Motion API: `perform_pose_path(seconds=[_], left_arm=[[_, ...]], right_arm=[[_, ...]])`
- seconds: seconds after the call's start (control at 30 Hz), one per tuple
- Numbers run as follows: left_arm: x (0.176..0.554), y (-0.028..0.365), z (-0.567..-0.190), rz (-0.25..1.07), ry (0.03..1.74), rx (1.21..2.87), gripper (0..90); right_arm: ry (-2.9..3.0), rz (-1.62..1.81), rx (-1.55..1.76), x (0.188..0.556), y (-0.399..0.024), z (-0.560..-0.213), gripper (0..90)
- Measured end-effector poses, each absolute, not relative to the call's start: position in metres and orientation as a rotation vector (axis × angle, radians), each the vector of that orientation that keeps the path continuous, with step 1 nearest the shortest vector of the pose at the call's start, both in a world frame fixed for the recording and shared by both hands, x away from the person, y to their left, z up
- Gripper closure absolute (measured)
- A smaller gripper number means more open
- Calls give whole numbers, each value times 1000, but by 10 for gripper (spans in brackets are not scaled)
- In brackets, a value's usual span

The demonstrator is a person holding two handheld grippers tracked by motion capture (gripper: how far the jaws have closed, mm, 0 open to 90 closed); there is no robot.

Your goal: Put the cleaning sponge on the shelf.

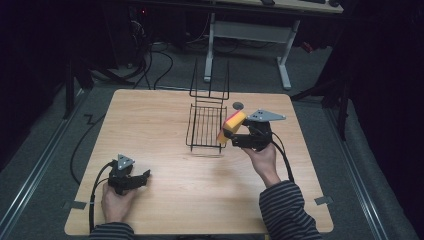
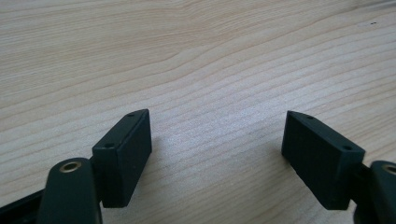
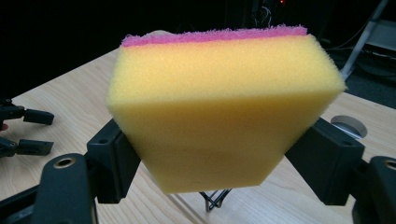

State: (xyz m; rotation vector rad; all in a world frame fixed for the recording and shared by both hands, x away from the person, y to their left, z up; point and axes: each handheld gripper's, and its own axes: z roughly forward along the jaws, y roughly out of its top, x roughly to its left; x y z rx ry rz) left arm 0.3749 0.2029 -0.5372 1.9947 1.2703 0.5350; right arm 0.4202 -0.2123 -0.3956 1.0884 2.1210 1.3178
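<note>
I count one sponge (image 1: 231,127) clenched in my right tongs (image 1: 235,135) mid-frame beside one wire rack (image 1: 206,125); left tongs (image 1: 142,176) released, lower left.

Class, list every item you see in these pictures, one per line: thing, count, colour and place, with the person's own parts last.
Table: one, light wood, centre of the high view.
Wire rack: one, black, on the table's far middle.
Round disc: one, grey, on the table just beyond the rack.
Sponge: one, yellow with a pink layer, held off the table beside the rack.
Desk frame: one, white, on the floor behind the table.
Left tool: one, black, open, low over the table's near left.
Right tool: one, black, clamped on the sponge.
Hands: two, at the near edge.
</note>
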Motion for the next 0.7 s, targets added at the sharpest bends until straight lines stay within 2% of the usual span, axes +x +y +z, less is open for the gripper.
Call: perform_pose_path(seconds=[0.7], left_arm=[[375,203,-537,536,1270,1996,248]], right_arm=[[2158,1310,1090,437,-192,-397,236]])
